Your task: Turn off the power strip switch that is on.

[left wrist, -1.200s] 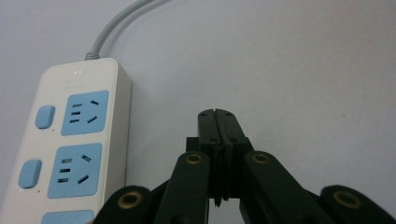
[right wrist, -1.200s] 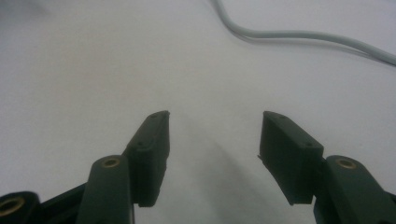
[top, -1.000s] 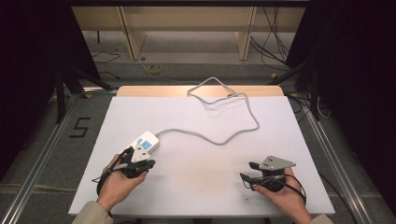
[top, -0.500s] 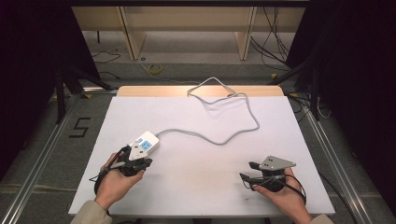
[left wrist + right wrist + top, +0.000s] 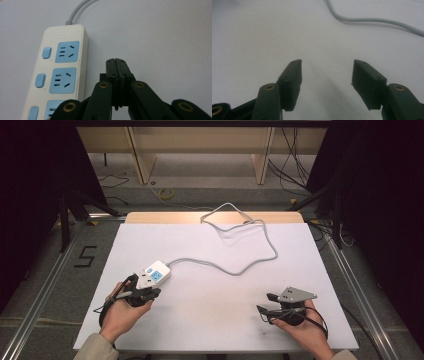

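A white power strip with blue sockets lies on the white table, toward the front left. Its grey cable snakes right and then off the back edge. My left gripper rests right beside the strip's near end, held by a hand. In the left gripper view its jaws are pressed together, shut on nothing, with the strip just to their left and the cable leaving its far end. My right gripper sits at the front right, open over bare table, with the cable farther ahead.
Beyond the table's back edge stand wooden furniture legs and loose floor cables. A metal rail runs along the table's right side, and a "5" is marked on the floor at the left.
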### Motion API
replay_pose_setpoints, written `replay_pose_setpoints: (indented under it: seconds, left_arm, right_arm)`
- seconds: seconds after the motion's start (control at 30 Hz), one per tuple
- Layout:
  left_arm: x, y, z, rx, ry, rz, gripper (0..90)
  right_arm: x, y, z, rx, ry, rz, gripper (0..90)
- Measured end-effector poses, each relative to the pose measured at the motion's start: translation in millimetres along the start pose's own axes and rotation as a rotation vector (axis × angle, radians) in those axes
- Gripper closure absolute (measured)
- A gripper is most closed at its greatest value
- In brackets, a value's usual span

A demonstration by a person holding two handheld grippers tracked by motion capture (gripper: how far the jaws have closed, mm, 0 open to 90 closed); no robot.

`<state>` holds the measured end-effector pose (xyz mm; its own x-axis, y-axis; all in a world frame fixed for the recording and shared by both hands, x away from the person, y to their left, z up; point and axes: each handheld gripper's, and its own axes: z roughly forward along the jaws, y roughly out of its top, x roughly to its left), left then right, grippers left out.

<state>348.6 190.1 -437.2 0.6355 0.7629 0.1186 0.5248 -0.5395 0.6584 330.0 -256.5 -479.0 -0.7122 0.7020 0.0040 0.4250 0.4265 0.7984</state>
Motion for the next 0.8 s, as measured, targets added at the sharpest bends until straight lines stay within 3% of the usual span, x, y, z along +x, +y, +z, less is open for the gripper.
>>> replay_pose_setpoints:
  seconds: [0.8]
  left_arm:
    - [10.9, 1.4, -2.8, 0.022, 0.019, -0.028, 89.6]
  right_arm:
    - [0.7, 0.3, -0.3, -0.004, -0.001, -0.004, 41.9]
